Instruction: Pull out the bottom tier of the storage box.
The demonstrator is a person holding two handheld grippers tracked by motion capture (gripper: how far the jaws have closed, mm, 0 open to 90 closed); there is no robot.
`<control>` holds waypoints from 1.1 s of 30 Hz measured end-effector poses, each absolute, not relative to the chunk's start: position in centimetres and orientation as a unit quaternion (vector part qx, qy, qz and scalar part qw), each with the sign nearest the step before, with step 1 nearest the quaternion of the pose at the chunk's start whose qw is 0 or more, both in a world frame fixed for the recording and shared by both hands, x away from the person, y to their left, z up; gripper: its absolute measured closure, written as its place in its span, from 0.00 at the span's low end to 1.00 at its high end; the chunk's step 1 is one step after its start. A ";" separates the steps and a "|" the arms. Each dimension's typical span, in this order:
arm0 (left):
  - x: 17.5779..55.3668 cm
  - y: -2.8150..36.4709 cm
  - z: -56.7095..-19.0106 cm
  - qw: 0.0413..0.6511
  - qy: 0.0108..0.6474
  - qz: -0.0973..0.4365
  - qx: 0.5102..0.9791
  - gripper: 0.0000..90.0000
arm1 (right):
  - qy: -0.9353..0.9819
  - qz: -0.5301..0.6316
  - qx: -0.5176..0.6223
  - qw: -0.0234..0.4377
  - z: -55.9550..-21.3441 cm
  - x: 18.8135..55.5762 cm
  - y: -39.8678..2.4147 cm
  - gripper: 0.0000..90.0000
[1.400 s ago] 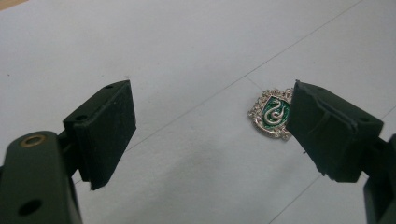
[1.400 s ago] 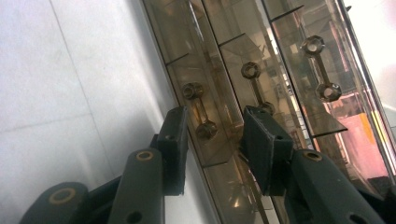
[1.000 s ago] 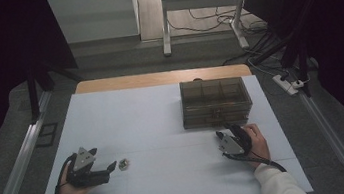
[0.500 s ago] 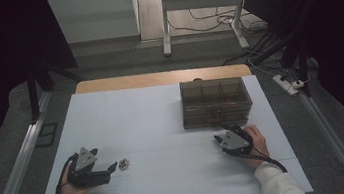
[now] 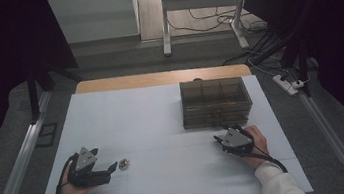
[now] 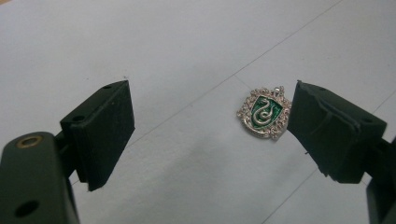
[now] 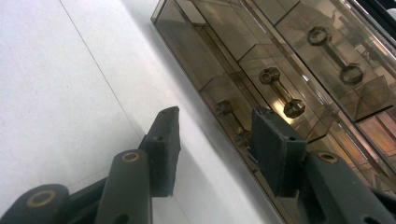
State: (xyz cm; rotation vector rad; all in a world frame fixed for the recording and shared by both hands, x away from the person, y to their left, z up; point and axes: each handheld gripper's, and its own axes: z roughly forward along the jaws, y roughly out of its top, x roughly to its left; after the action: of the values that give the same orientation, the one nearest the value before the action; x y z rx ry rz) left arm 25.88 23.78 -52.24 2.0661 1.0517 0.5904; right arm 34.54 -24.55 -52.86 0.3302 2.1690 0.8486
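The left gripper [image 5: 111,166] lay low on the white-covered desk [image 5: 164,128] in the person's left hand [image 5: 69,193], its black fingers [image 6: 100,128] spread wide with nothing pinched. A small silver crest-shaped pendant with a green enamel face and a silver snake [image 6: 264,112] lay flat on the desk between them, close beside one finger in the left gripper view, whether touching it could not be told, and well apart from the other. In the high view the pendant [image 5: 123,164] sat just past the fingertips.

The right gripper [image 5: 220,140], held in the right hand [image 5: 256,141], rested near the front of a smoky translucent plastic drawer box with brass dumbbell-shaped handles [image 5: 216,102]. Its fingers [image 7: 163,149] had just been opening and stood apart, empty, pointing at the lowest handle [image 7: 233,122], which stood just beyond them.
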 end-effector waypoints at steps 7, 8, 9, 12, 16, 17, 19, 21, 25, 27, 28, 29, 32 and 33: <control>25.9 23.8 -52.3 0.365 0.410 0.230 0.804 0.16 | 0.855 0.341 0.142 0.363 -52.6 34.8 -24.6 0.58; 25.9 23.8 -52.3 0.365 0.410 0.230 0.804 0.16 | 0.858 0.337 0.141 0.361 -52.6 34.8 -24.6 0.58; 25.9 23.8 -52.3 0.365 0.410 0.230 0.804 0.16 | 0.859 0.336 0.142 0.359 -52.6 34.8 -24.6 0.57; 25.9 23.8 -52.3 0.365 0.410 0.230 0.804 0.16 | 0.858 0.339 0.144 0.358 -52.6 34.9 -24.7 0.57; 25.9 23.8 -52.3 0.365 0.410 0.230 0.804 0.16 | 0.862 0.338 0.147 0.349 -52.5 35.1 -24.7 0.57; 25.9 23.8 -52.3 0.365 0.410 0.230 0.804 0.16 | 0.863 0.337 0.148 0.347 -52.5 35.2 -24.7 0.57; 25.9 23.8 -52.3 0.365 0.410 0.230 0.804 0.16 | 0.862 0.337 0.149 0.347 -52.5 35.3 -24.7 0.56; 25.9 23.8 -52.3 0.365 0.410 0.230 0.804 0.16 | 0.862 0.338 0.149 0.347 -52.4 35.4 -24.7 0.56; 25.9 23.8 -52.3 0.365 0.410 0.230 0.804 0.16 | 0.864 0.336 0.149 0.344 -52.2 35.5 -24.6 0.56; 25.9 23.8 -52.3 0.364 0.410 0.230 0.804 0.16 | 0.864 0.334 0.150 0.345 -52.2 35.6 -24.6 0.56; 25.9 23.8 -52.3 0.364 0.410 0.230 0.804 0.16 | 0.865 0.332 0.148 0.345 -52.2 35.6 -24.6 0.56; 26.0 23.8 -52.3 0.364 0.410 0.230 0.804 0.16 | 0.863 0.333 0.148 0.349 -52.3 35.7 -24.5 0.56; 26.0 23.8 -52.3 0.365 0.409 0.229 0.805 0.16 | 0.865 0.330 0.146 0.348 -52.3 35.8 -24.5 0.56; 26.0 23.8 -52.3 0.366 0.409 0.228 0.804 0.16 | 0.866 0.328 0.145 0.348 -52.2 35.9 -24.5 0.56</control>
State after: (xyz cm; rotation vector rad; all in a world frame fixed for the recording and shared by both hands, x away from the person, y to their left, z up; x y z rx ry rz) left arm 25.95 23.76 -52.31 2.0683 1.0512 0.5869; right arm 35.88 -24.48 -52.24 0.3768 2.2447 0.8502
